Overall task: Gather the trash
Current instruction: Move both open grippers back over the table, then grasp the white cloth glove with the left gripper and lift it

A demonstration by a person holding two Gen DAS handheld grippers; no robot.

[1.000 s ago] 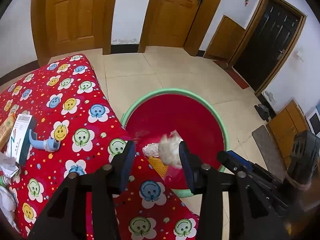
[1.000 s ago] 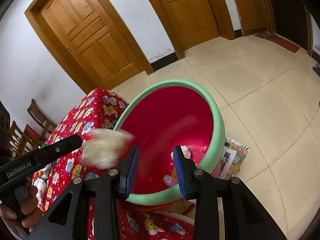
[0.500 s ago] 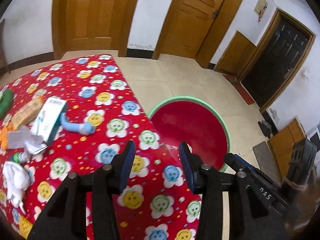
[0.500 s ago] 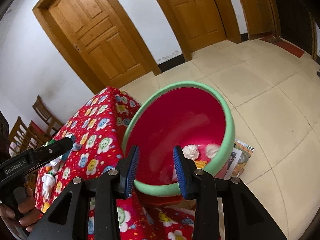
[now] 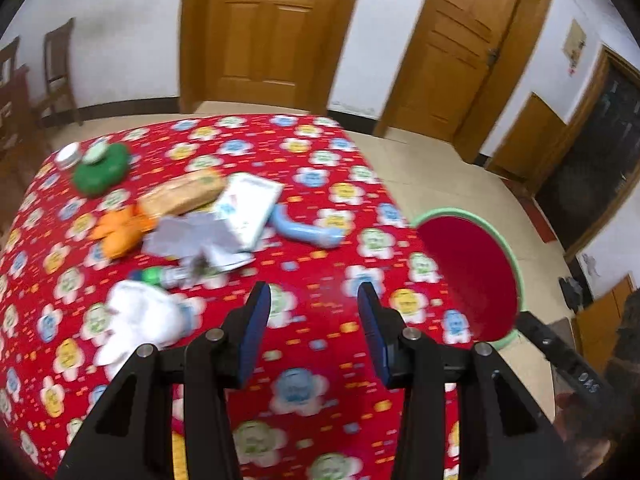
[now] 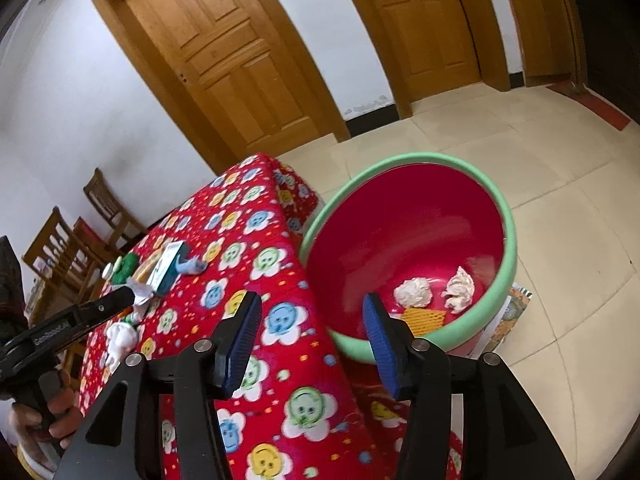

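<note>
A red basin with a green rim [image 6: 404,158] stands on the floor beside the table; it also shows in the left wrist view [image 5: 516,256]. Inside lie two white paper wads [image 6: 414,292] and an orange piece [image 6: 424,316]. My left gripper [image 5: 314,300] is open and empty above the red flowered tablecloth [image 5: 312,344]. Ahead of it lie a white tissue wad [image 5: 140,316], crumpled paper [image 5: 192,236], a small bottle [image 5: 168,276], a white box [image 5: 248,208], a blue curved piece [image 5: 308,232] and an orange wrapper [image 5: 120,228]. My right gripper [image 6: 310,316] is open and empty over the table's edge.
A green lid [image 5: 100,168] and a tan packet [image 5: 184,192] lie farther back on the table. Wooden chairs [image 6: 60,248] stand beyond the table. Wooden doors [image 5: 272,32] line the wall. A printed paper [image 6: 508,316] lies under the basin.
The paper wad left my left gripper and now lies in the basin. My left gripper has swung left from over the basin to over the table's trash. My right gripper shifted slightly left.
</note>
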